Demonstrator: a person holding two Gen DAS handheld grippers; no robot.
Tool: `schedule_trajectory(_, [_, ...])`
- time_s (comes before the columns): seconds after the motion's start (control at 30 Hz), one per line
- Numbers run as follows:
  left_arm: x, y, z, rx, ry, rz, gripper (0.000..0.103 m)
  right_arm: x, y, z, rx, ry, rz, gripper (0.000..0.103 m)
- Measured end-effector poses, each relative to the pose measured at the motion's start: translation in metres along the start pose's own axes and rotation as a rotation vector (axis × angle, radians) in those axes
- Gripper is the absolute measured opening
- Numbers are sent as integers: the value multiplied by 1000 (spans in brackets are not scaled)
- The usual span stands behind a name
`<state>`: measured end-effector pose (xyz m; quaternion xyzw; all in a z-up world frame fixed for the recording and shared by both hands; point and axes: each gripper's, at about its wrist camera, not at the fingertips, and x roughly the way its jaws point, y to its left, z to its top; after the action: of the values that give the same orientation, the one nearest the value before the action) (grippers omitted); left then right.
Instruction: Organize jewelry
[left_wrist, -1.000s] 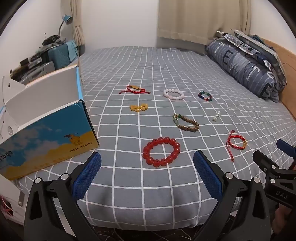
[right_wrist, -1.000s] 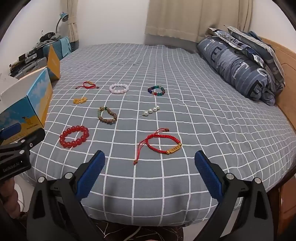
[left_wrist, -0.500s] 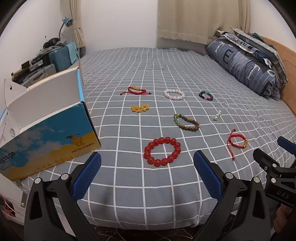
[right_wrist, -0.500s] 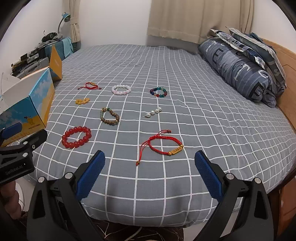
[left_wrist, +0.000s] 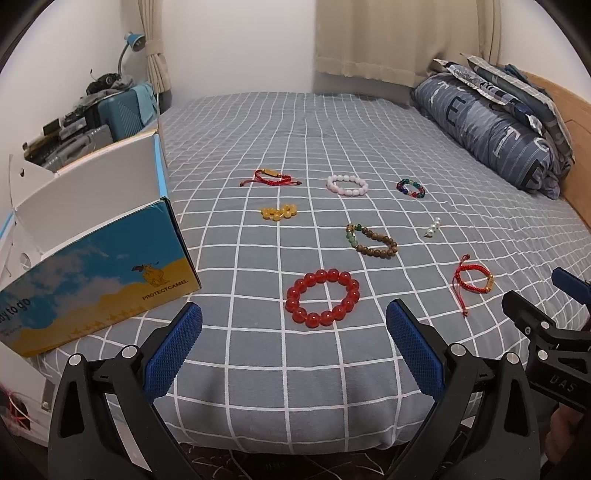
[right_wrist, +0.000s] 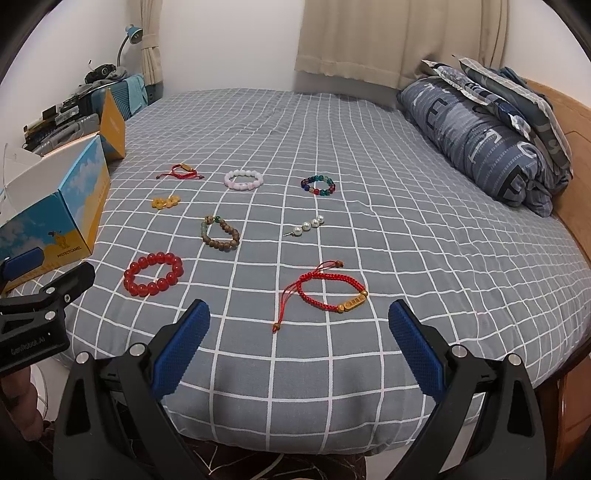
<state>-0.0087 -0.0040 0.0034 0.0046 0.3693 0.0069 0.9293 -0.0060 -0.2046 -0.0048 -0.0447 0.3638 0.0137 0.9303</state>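
Several pieces of jewelry lie spread on a grey checked bed (left_wrist: 295, 122). Nearest my left gripper (left_wrist: 293, 339) is a red bead bracelet (left_wrist: 322, 297); the gripper is open at the bed's front edge with nothing between its fingers. My right gripper (right_wrist: 299, 339), also open and empty, hangs just short of a red cord bracelet with a gold tag (right_wrist: 330, 290). Farther back lie a brown wooden bead bracelet (right_wrist: 220, 234), a pearl pin (right_wrist: 306, 225), a yellow bead cluster (left_wrist: 279, 212), a white bracelet (left_wrist: 347, 184), a multicolour bracelet (right_wrist: 317, 185) and a second red cord bracelet (left_wrist: 271, 176).
An open blue and yellow cardboard box (left_wrist: 99, 254) stands at the bed's left front corner. A rolled blue quilt and pillows (right_wrist: 487, 136) lie along the wooden headboard at right. Suitcases and clutter (left_wrist: 88, 122) stand at far left. A hand (right_wrist: 18, 402) holds the other gripper.
Both grippers have edged slightly forward and up towards the bed. The jewelry and the box have not moved.
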Motion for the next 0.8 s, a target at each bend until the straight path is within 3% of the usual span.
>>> schedule_trajectory(0.8, [0,2,1,-12,-7,4,97,-1,2,4,2,-13,-1,96])
